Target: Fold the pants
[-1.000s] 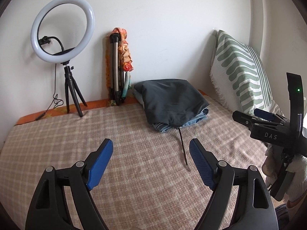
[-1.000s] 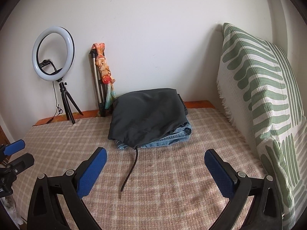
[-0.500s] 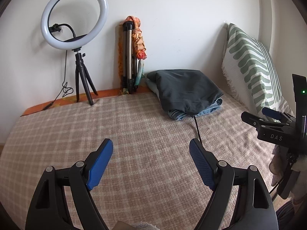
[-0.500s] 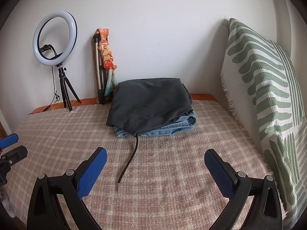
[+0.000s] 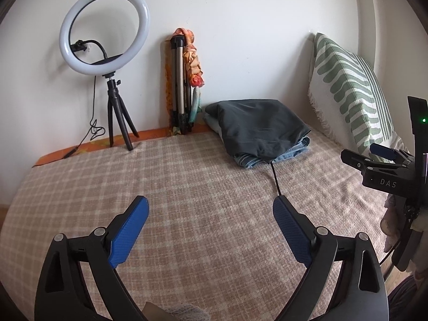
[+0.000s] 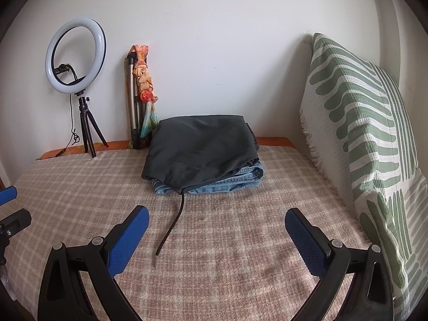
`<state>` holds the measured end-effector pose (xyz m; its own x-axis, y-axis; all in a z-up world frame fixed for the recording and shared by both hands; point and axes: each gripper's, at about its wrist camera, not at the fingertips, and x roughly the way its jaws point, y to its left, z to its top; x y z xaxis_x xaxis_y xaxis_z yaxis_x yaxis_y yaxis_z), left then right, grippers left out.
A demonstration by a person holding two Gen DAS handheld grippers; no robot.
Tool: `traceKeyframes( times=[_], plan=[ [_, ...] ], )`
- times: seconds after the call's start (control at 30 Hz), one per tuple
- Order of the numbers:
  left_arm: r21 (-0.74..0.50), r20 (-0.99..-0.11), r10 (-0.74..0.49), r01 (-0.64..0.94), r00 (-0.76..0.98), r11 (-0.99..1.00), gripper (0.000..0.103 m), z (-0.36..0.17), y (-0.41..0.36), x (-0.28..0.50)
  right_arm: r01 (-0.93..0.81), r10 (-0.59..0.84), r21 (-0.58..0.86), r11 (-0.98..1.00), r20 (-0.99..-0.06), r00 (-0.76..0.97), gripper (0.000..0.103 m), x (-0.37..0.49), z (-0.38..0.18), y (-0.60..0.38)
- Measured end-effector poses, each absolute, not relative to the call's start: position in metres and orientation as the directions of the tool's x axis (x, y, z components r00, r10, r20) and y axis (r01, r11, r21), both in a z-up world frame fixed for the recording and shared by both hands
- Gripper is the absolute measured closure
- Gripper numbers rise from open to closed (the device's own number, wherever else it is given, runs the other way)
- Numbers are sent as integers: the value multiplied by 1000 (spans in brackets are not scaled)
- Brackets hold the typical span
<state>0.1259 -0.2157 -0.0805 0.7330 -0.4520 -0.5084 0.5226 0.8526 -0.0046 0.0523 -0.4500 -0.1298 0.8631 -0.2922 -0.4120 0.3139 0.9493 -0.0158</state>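
Observation:
Folded dark grey pants (image 5: 260,127) (image 6: 200,147) lie on top of folded blue jeans (image 5: 291,153) (image 6: 227,183) at the far side of the bed, near the wall. A black drawstring (image 6: 172,224) trails from the pile toward me. My left gripper (image 5: 211,224) is open and empty, held above the checked blanket (image 5: 187,187), well short of the pile. My right gripper (image 6: 216,230) is open and empty, also short of the pile, with the drawstring end between its fingers. The right gripper also shows at the right edge of the left wrist view (image 5: 379,160).
A ring light on a small tripod (image 5: 107,53) (image 6: 76,56) and a folded tripod with an orange cloth (image 5: 184,80) (image 6: 139,93) stand against the back wall. A green-patterned pillow (image 5: 350,91) (image 6: 369,139) leans along the right side of the bed.
Both grippers have drawn back and risen from the pile, which now looks farther away. Both stay open and empty. The pile has not moved.

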Motion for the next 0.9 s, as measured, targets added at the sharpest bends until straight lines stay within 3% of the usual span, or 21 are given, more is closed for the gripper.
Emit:
traceKeyframes(
  times=[0.2,0.43,0.9],
  plan=[
    [-12,-500,-444,506,744,862,3,-79,-214,126,307,-288,-21,951,-414,864,0,54,-131,-448],
    [37,-507,-397,479,765,877,3,-82,-216,127,311,-291,-20,950,-414,862,0,55,-132,-448],
    [13,-516,-418,494,748,869,3,-82,-214,128,295,-277,-24,955,-426,861,0,61,-134,-442]
  ],
)
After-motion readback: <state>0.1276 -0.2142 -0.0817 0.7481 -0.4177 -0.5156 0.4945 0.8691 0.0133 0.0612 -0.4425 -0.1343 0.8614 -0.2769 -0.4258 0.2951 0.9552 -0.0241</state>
